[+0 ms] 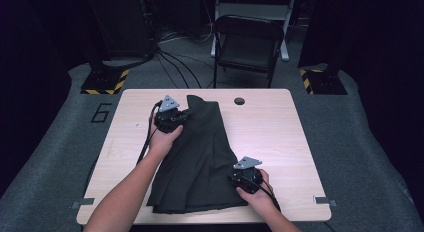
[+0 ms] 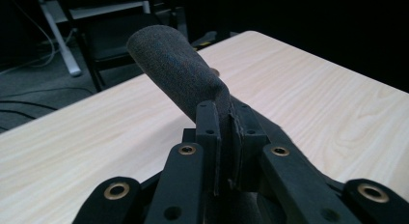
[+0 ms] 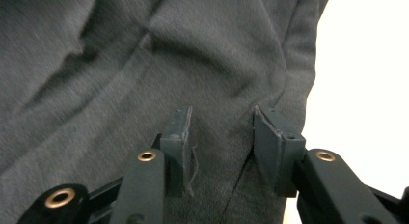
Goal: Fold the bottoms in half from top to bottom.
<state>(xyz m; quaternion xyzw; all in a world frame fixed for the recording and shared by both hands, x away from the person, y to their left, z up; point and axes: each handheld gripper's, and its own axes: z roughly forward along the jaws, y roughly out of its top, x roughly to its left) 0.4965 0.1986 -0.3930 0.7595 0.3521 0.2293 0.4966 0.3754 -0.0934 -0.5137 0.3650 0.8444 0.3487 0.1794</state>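
A dark grey garment lies folded along the middle of the light wood table, narrow at the far end and wide at the near edge. My left gripper is at its far left corner, shut on a fold of the cloth that stands up past the jaws. My right gripper sits at the garment's near right edge. In the right gripper view it is open, its jaws spread over the grey fabric with cloth lying between them.
A dark folding chair stands beyond the table's far edge, with cables on the floor beside it. A round hole is in the tabletop near the far edge. Bare wood lies to the right of the garment.
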